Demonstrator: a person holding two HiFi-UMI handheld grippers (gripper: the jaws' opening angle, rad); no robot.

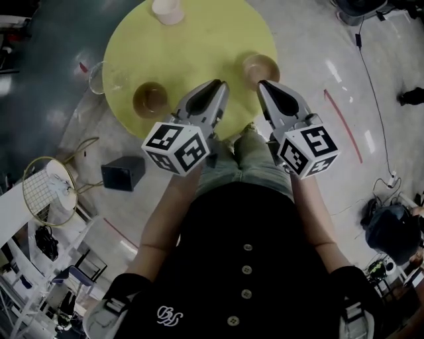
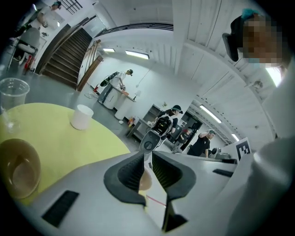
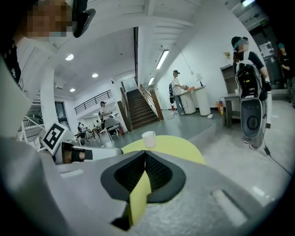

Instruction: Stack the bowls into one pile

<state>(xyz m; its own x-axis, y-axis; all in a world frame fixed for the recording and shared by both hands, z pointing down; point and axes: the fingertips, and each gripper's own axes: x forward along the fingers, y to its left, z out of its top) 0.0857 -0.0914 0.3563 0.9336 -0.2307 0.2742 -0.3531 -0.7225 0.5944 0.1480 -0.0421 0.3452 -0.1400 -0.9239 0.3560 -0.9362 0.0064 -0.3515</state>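
**Left gripper** (image 1: pixel 216 86): jaws closed, tips together, nothing clamped between them. It is held in the air over the near edge of the round yellow table (image 1: pixel 199 46) and touches nothing.

**Right gripper** (image 1: pixel 263 85): jaws closed, tips together, empty. It is held just beside the left gripper, over the same near edge, with no contact.

**Bowls:** Both stand upright on the table, well apart and not stacked.
- The first brown round bowl (image 1: pixel 150 99) stands at the near-left edge, to the left of the left gripper.
- The second brown round bowl (image 1: pixel 260 69) stands at the right edge, just beyond the tip of the right gripper.

**Other items:**
- A white cup (image 1: pixel 167 10) stands at the far edge.
- A clear plastic cup (image 1: pixel 99 77) stands at the left edge, near the first bowl.
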